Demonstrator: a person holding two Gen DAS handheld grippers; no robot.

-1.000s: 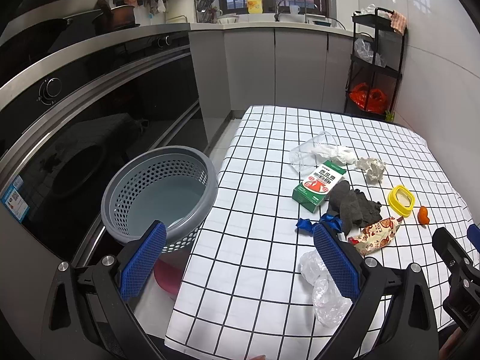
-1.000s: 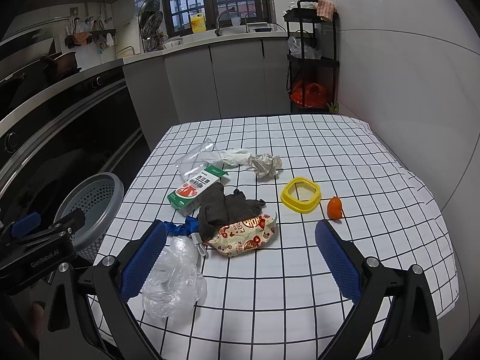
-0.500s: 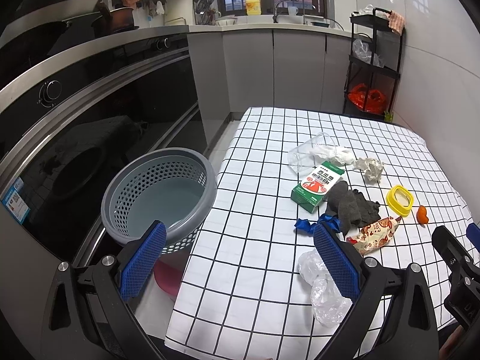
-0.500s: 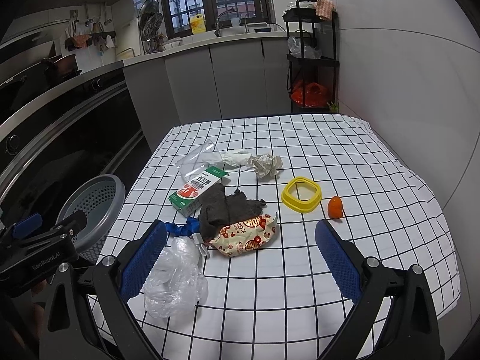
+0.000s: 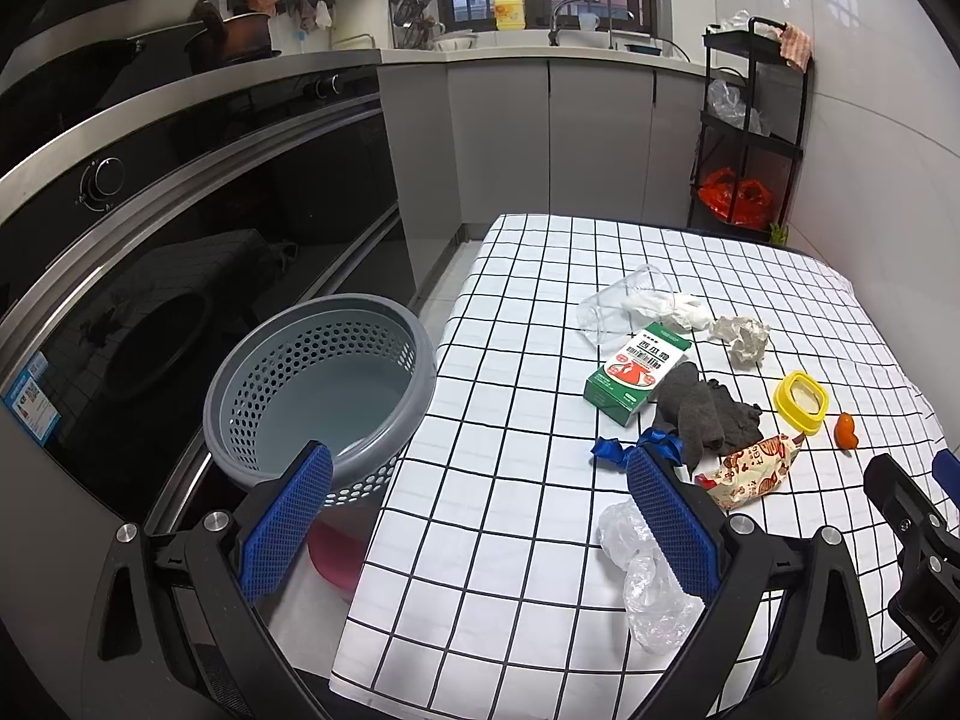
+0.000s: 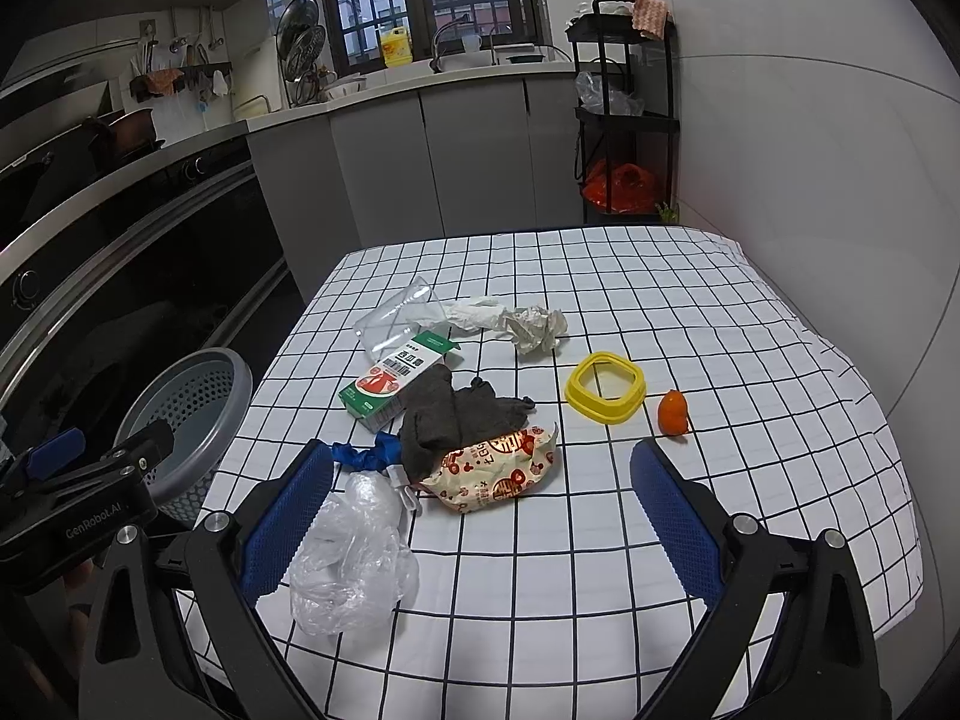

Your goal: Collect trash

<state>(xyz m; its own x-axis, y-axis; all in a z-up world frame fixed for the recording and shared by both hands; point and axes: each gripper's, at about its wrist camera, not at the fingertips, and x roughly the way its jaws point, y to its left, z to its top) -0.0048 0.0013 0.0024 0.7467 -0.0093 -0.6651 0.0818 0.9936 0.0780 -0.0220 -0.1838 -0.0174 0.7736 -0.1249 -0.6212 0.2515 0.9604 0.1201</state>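
Trash lies on the checked tablecloth (image 6: 690,324): a clear plastic bag (image 6: 348,552), a red-patterned snack wrapper (image 6: 498,471), a dark grey cloth (image 6: 444,414), a blue ribbon (image 6: 360,456), a green carton (image 6: 396,375), a clear cup (image 6: 396,321), crumpled paper (image 6: 534,327), a yellow ring (image 6: 605,387) and an orange peel (image 6: 673,413). My right gripper (image 6: 480,510) is open and empty, above the near table edge before the wrapper. My left gripper (image 5: 477,516) is open and empty, between the grey perforated basket (image 5: 318,384) and the trash.
The basket stands off the table's left edge, beside a dark oven front (image 5: 180,276). Grey cabinets (image 5: 552,144) and a black shelf rack (image 5: 750,132) stand beyond the table. A white wall (image 6: 810,180) runs along the right.
Both grippers have drawn back and risen slightly, so the table and trash look a little farther. Nothing was picked up or moved.
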